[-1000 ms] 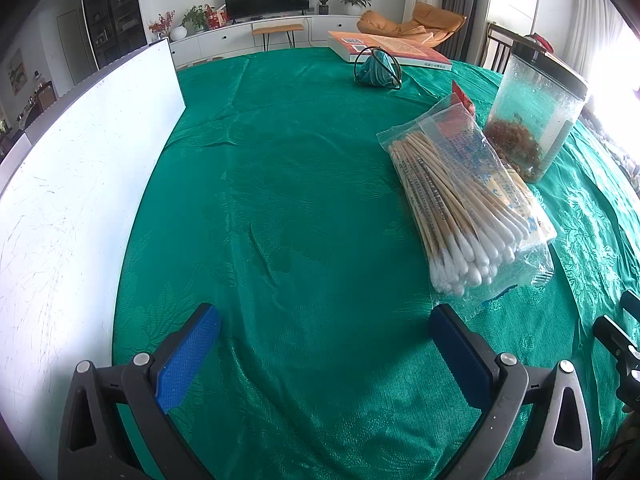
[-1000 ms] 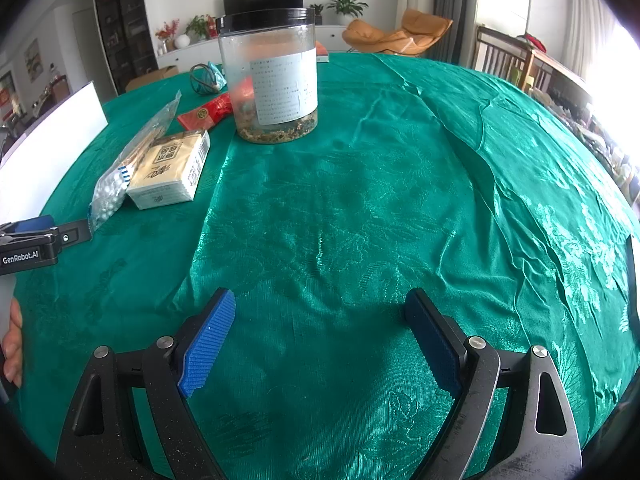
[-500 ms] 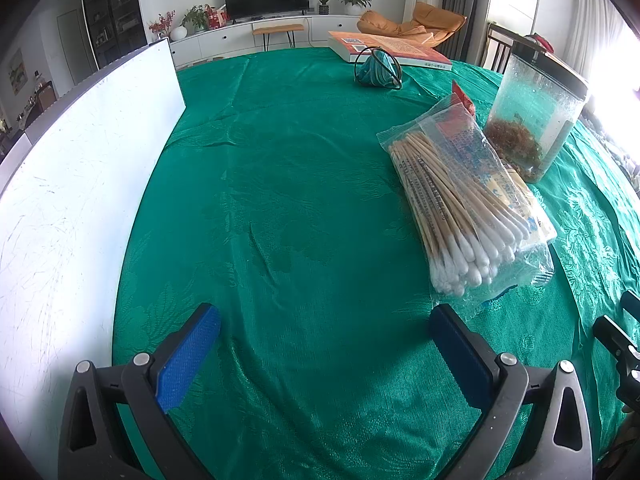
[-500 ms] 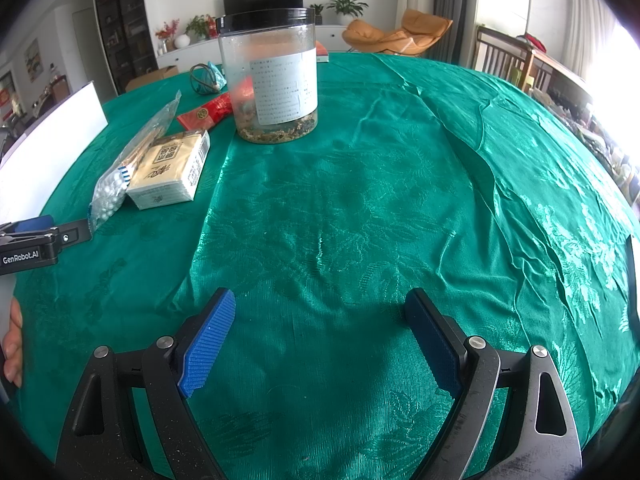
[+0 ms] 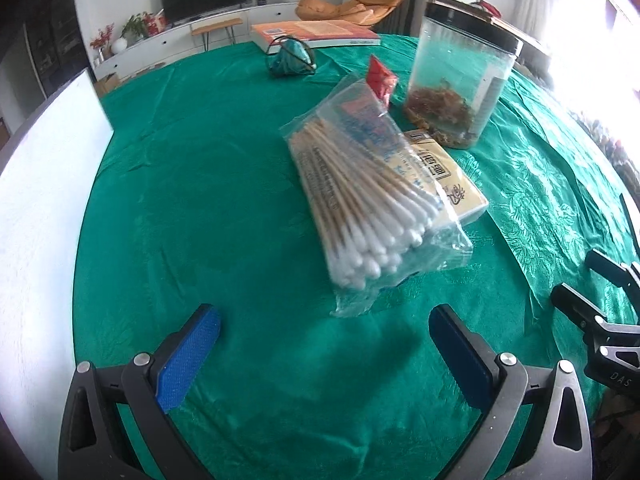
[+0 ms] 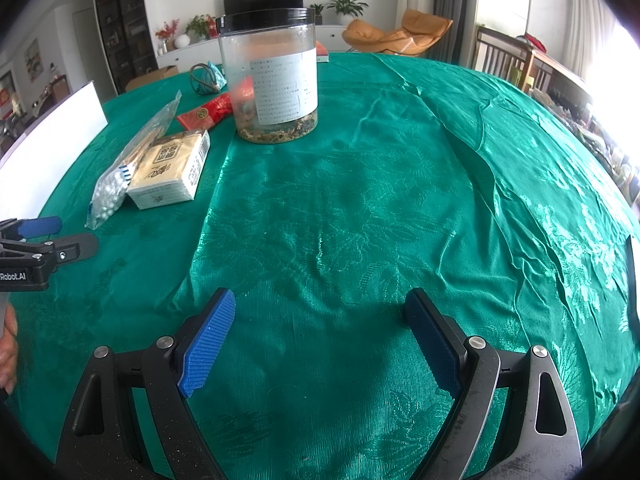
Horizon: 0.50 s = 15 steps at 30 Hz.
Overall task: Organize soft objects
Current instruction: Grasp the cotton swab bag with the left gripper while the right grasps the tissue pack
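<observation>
A clear bag of cotton swabs point(image 5: 368, 196) lies on the green tablecloth point(image 5: 208, 184), partly over a cream tissue pack point(image 5: 448, 176). Both also show in the right wrist view, the bag point(image 6: 128, 168) and the pack point(image 6: 172, 168). A red packet point(image 5: 382, 80) lies behind them. My left gripper point(image 5: 324, 340) is open and empty, just short of the bag's near end. My right gripper point(image 6: 320, 340) is open and empty over bare cloth, to the right of the pile.
A clear jar with a black lid point(image 5: 460, 72) stands behind the tissue pack. A teal pouch point(image 5: 290, 58) and a book point(image 5: 316, 32) lie at the far edge. A white board point(image 5: 40, 184) runs along the left.
My left gripper has moved forward and turned right, so the swab bag now sits closer and more central. My right gripper has barely moved.
</observation>
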Tool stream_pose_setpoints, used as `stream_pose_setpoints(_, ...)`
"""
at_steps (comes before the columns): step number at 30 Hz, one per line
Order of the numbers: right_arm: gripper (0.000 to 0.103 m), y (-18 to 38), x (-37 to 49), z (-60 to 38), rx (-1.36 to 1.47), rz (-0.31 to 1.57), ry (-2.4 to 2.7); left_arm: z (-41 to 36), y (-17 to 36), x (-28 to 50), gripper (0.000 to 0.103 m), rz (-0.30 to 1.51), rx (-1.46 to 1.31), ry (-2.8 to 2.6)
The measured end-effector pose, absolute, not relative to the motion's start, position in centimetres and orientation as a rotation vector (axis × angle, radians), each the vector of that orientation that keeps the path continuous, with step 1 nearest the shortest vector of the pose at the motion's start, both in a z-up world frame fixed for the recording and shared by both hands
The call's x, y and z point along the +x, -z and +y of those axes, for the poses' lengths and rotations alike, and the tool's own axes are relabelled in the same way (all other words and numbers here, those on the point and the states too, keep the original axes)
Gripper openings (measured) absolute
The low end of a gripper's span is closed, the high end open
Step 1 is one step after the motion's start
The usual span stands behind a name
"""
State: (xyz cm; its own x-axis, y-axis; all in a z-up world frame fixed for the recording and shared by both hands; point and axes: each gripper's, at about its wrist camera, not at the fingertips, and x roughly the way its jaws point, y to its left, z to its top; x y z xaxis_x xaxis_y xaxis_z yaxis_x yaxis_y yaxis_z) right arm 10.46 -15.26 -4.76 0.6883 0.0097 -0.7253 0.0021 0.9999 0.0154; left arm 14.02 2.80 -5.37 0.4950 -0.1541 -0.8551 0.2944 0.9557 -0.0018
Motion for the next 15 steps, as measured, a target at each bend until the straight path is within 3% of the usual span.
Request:
stream_pose_setpoints(3, 0.089, 4.8, 10.5, -15.3, 0.015, 0.811, -0.004, 2.2, 5.1, 15.1, 0.103, 0.973, 0.213, 0.17)
stream_pose_setpoints(9, 0.089, 4.8, 10.5, -15.2, 0.015, 0.811, -0.004, 8.8, 3.4, 15.9, 0.103, 0.968, -0.105, -0.006)
stream_pose_setpoints(15, 0.089, 3.5, 13.1, -14.3, 0.117, 0.885, -0.085, 10.4, 2.0, 14.0, 0.103, 0.937, -0.123, 0.046)
